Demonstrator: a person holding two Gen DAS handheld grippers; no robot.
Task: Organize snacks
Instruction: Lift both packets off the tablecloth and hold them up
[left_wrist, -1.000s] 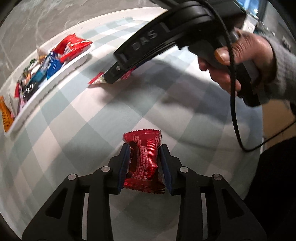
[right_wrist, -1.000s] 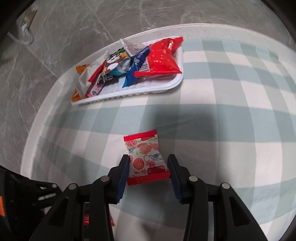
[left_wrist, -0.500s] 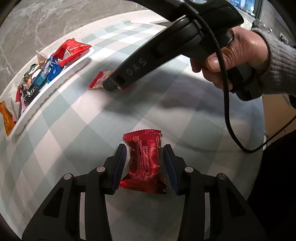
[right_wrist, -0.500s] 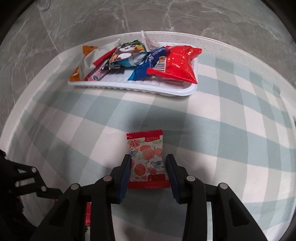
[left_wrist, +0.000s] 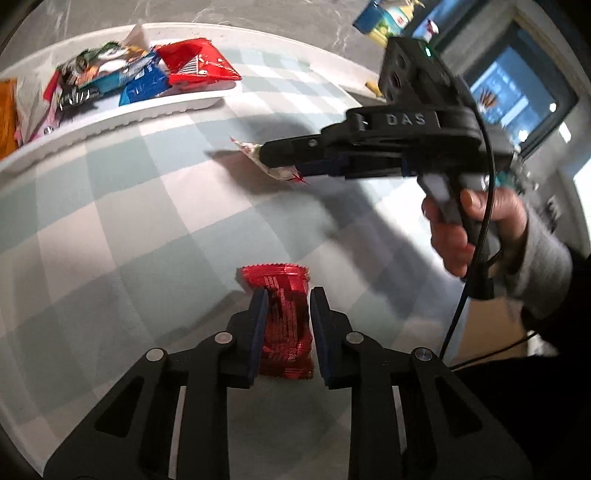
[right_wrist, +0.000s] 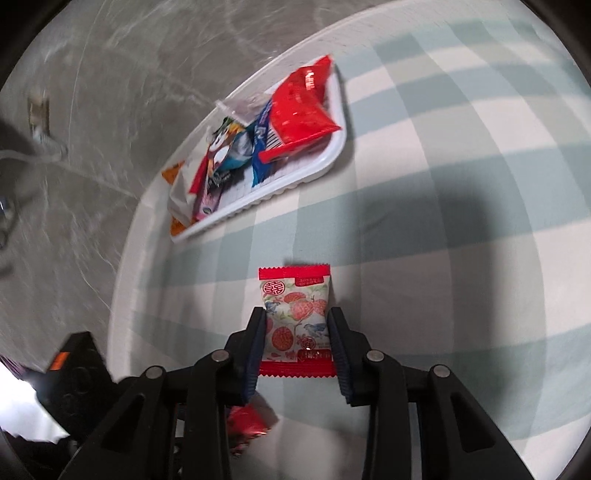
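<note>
Covering the round table (right_wrist: 461, 155) is a cloth checked in pale green and white, with grey marbled floor (right_wrist: 92, 92) seen past its rim and a lit screen (left_wrist: 517, 88) at the room's edge. A red foil packet (left_wrist: 282, 314) is clamped by the left gripper (left_wrist: 284, 302), while a white flowered packet (right_wrist: 297, 314) is squeezed between the closing jaws of the right gripper (right_wrist: 297, 325). A white tray (right_wrist: 314, 173) of mixed snacks is set near the table's far edge.
</note>
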